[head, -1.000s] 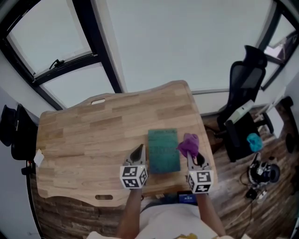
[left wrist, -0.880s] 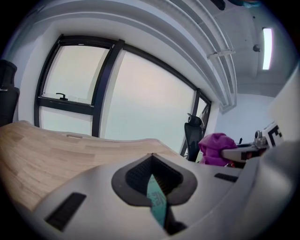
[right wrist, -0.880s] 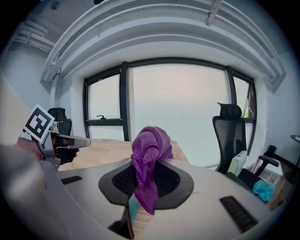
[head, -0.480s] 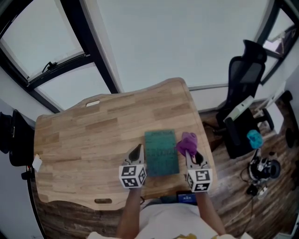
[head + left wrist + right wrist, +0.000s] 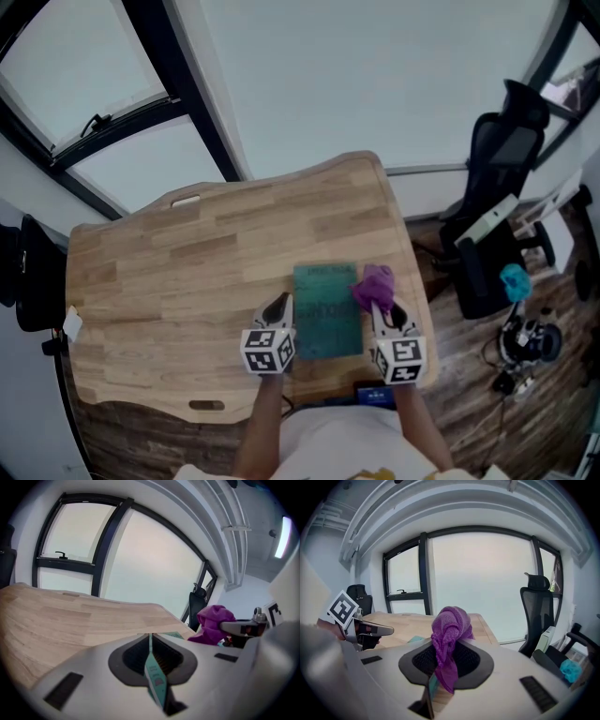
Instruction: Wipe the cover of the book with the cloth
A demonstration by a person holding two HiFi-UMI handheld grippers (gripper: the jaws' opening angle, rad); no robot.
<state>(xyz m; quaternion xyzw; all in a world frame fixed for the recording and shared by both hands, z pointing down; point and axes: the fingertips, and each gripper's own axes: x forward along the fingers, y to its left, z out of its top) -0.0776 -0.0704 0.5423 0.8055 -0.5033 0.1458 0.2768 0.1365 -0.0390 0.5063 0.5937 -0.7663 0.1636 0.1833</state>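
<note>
A teal book (image 5: 327,312) lies flat near the front right of the wooden table (image 5: 187,272). My left gripper (image 5: 279,302) hovers just left of the book, jaws shut with nothing held. From the left gripper view, its shut jaws (image 5: 150,637) show a thin teal sliver in the slit, and a corner of the book (image 5: 174,634) lies just beyond. My right gripper (image 5: 381,302) is shut on a bunched purple cloth (image 5: 375,284) at the book's right edge. In the right gripper view the cloth (image 5: 451,620) sticks up between the jaws and hangs down in front.
A black office chair (image 5: 502,178) and a teal object (image 5: 515,281) stand on the floor to the right of the table. Large windows (image 5: 84,75) run behind the table. A slot handle (image 5: 185,200) is cut near the table's far edge.
The head view has shifted a little. Both grippers keep nearly the same places beside the book, and the cloth stays in the right gripper.
</note>
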